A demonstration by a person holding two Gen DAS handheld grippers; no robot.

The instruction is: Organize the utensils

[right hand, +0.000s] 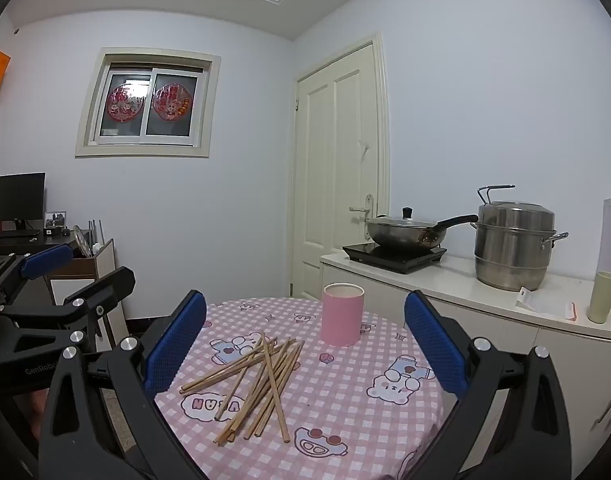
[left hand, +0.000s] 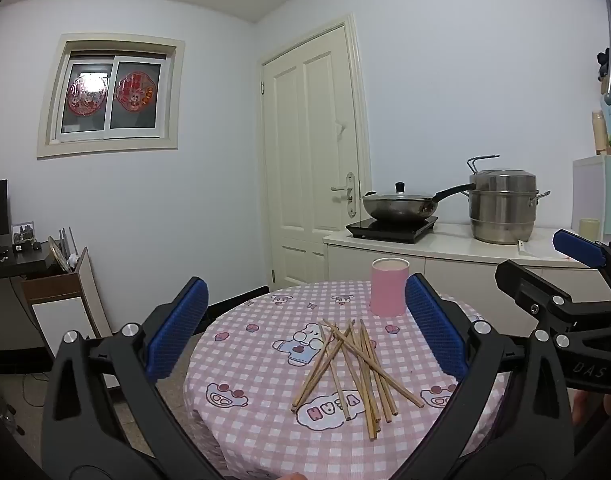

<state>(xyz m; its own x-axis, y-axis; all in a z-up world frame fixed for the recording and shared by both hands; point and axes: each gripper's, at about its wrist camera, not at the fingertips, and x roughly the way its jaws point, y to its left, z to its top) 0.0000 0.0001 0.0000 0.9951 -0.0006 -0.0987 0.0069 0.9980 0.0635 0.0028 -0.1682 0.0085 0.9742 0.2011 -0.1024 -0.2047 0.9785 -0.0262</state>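
Start of run, nothing picked up yet. The chopsticks (left hand: 355,372) lay in a loose crossed heap on the round table (right hand: 345,420), on its pink checked cloth, at the near middle. The pink cup (left hand: 388,287) stood upright just beyond the far tips of the heap, apart from it, mouth open upward.

The left gripper (left hand: 305,328) hung above the near edge of the table with its blue pads spread fully apart and nothing between them. The right gripper (right hand: 305,340) was in the same condition: wide, empty, roughly level, aimed across the table. Each tool showed at the edge of the other's view, so the two were side by side and close.

Judgement on the step in hand, the first pick: the sticks cross one another, so a pinch at the middle of the heap would likely catch several or lever a neighbour off the cloth. Better to take one whose near end fans out alone, such as the outermost stick on the right in the left wrist view, tilt the tool down, and close across its width. Once lifted, turn the stick upright before lowering it into the cup. The cup looked light; the free gripper could steady it, otherwise a stick striking the rim might tip it.
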